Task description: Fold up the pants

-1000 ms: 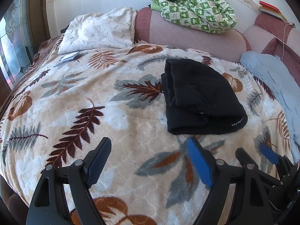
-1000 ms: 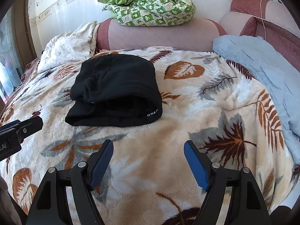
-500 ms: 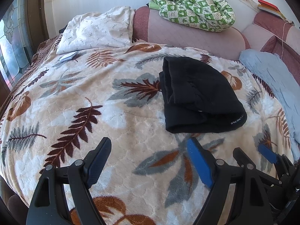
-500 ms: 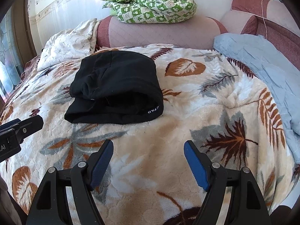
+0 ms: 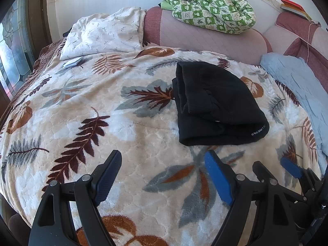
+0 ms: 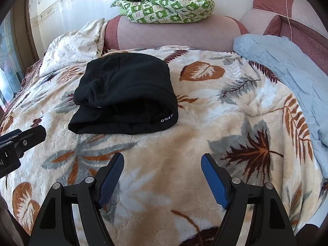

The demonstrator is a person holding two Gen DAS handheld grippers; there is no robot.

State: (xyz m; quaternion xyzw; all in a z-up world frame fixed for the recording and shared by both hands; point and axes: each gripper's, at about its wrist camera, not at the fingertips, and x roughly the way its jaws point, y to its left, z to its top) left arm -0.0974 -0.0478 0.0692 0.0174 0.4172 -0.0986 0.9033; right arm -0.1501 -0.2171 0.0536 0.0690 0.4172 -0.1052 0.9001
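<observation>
Left gripper: fingers spread wide, empty, hovering low over the leaf-print blanket. Nothing between them.

Black pants: folded into a compact bundle, lying on the blanket ahead and to the right of the left gripper, apart from it. From the right wrist view the same bundle sits ahead and left, rounded fold on its right side, open layered edges facing near and left. White lettering shows at the near right corner.

Handling, as judged: soft knit, light, limp; layers will slide on each other and sag if lifted by one edge. Plush blanket likely drags at the fabric. Best hold looks to be the near layered edge, pinching all layers together, one gripper at each corner.

Right gripper: fingers equally wide, empty, above bare blanket, short of the bundle.

Against the frame a second ago: both grippers sit slightly further back, the bundle slightly higher in view; its shape is unchanged, and the fingers are no wider or narrower.
</observation>
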